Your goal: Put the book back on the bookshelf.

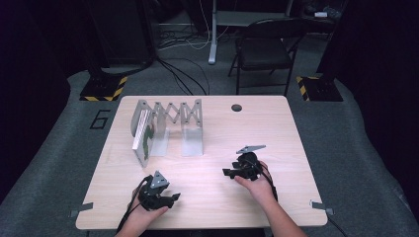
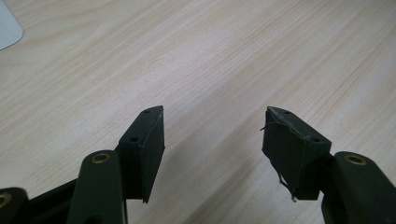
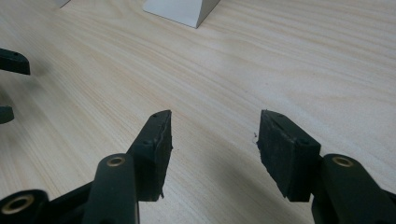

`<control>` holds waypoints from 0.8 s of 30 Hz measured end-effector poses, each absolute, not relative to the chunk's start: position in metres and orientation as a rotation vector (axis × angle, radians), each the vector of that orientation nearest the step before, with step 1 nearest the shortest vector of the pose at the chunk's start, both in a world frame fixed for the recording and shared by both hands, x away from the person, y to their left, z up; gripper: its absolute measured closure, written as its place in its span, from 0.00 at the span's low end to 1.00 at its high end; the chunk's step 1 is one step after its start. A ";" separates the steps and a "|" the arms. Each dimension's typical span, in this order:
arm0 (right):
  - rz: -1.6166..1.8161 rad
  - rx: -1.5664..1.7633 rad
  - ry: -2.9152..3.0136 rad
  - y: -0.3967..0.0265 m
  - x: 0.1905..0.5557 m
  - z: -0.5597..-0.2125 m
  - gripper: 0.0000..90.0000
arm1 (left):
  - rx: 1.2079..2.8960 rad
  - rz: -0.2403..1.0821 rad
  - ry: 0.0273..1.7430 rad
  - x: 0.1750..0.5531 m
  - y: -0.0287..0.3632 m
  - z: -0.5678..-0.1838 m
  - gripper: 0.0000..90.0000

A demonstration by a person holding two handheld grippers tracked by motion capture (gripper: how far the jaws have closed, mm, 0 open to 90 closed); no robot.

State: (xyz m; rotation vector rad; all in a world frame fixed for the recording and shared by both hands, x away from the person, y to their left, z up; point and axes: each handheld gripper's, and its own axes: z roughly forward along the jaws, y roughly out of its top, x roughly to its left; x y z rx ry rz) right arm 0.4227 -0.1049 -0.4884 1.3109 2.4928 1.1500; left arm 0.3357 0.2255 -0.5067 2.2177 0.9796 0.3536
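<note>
Both grippers' jaws gape empty; folding rack [image 1: 168, 126] with book [image 1: 143, 136] stands well apart.

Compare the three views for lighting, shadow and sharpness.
High view: table brightly lit, surroundings nearly black, image soft. Left gripper view: left gripper sharp, soft shadows beneath its jaws. Right gripper view: right gripper sharp, far table edge blurred.

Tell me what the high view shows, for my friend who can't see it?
A person's two hands rest on a pale wooden table, each holding an open, empty black gripper: the left gripper near the front edge, the right gripper farther in. Behind them stands a grey folding rack with a book upright in its left slot.
</note>
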 end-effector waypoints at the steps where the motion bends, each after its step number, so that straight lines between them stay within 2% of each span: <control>1: 1.147 1.310 2.495 -0.105 0.422 -0.488 0.50 | 2.219 0.345 0.977 0.336 0.225 -0.507 0.43; 16: 1.126 1.317 2.471 -0.112 0.414 -0.491 0.49 | 2.250 0.295 0.905 0.344 0.213 -0.515 0.43; 24: 1.119 1.318 2.468 -0.117 0.410 -0.493 0.49 | 2.264 0.335 0.867 0.346 0.205 -0.512 0.43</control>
